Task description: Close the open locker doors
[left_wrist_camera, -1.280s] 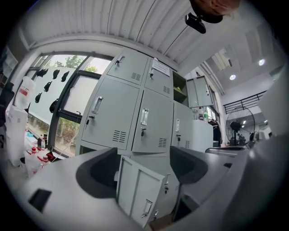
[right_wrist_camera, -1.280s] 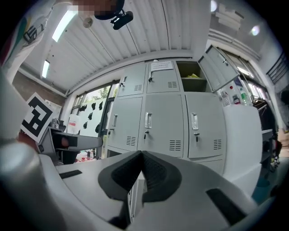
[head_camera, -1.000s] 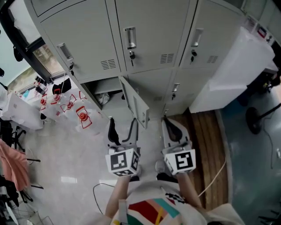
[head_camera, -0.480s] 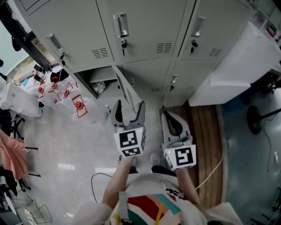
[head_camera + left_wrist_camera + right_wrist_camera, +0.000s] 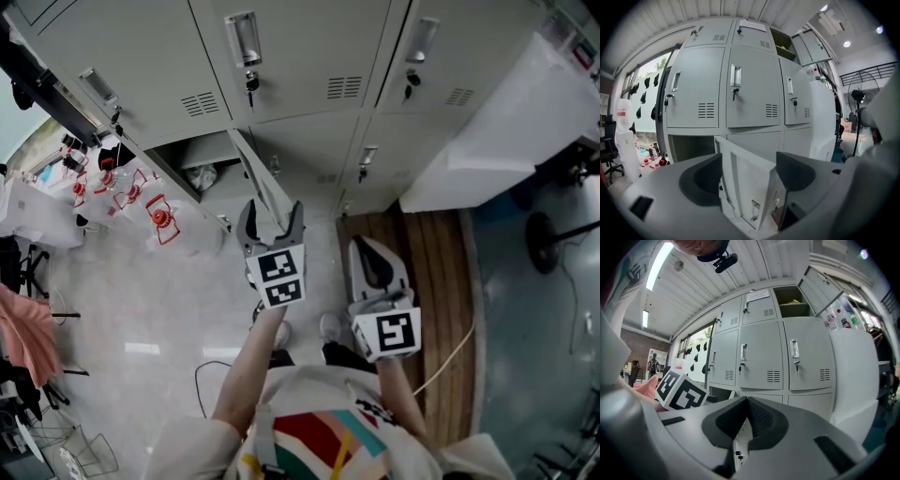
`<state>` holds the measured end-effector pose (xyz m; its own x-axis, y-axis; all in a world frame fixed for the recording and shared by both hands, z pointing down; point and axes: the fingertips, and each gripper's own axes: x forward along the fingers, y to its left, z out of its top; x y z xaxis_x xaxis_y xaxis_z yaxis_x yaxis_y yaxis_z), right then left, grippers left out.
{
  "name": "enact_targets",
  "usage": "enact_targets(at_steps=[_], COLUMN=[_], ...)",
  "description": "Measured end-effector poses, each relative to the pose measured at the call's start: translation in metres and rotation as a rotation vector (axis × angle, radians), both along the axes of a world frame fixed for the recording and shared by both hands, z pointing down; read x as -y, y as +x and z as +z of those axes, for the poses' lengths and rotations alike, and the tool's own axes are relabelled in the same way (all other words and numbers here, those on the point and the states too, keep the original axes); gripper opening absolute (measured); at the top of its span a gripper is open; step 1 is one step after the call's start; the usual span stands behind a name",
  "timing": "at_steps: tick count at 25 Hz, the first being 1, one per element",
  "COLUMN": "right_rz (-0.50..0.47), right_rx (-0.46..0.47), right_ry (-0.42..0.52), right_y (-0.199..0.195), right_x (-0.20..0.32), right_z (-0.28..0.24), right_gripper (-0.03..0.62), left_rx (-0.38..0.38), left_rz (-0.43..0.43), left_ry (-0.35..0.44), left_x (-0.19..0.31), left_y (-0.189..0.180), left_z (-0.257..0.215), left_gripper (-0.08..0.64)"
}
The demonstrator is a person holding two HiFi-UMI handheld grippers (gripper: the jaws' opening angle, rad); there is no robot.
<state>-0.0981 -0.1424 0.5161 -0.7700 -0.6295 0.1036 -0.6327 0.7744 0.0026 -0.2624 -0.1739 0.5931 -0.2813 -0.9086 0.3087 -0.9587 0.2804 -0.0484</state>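
Observation:
A bank of grey lockers [image 5: 309, 56] fills the far side. One bottom-row door [image 5: 264, 187] stands swung out from its open compartment [image 5: 192, 169]. My left gripper [image 5: 270, 217] is open, its jaws either side of that door's free edge. In the left gripper view the door [image 5: 740, 173] rises between the two pads [image 5: 705, 180] without being clamped. My right gripper [image 5: 373, 267] hangs shut and empty to the right, above the floor. In the right gripper view a top-row compartment [image 5: 790, 302] is also open, its door [image 5: 820, 284] swung right.
A large white box [image 5: 511, 127] stands against the lockers at right, with a wooden board [image 5: 441, 281] on the floor before it. Red-and-white items [image 5: 155, 217] lie at left by the window. A cable [image 5: 202, 398] runs near the person's feet.
My left gripper has moved forward from beside the right one up to the open door's edge. The right gripper has hardly moved.

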Motion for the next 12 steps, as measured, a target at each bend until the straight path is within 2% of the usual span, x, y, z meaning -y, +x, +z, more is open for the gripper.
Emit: enact_targets(at_steps=[12], right_rz=[-0.037], right_rx=[0.000], right_ry=[-0.009], right_y=[-0.028], right_x=[-0.008], right_z=[0.004], right_gripper=[0.006], left_rx=[-0.001], left_rz=[0.003], left_ry=[0.000], left_x=[-0.021], left_y=[-0.014], left_z=[0.004], left_gripper=[0.339])
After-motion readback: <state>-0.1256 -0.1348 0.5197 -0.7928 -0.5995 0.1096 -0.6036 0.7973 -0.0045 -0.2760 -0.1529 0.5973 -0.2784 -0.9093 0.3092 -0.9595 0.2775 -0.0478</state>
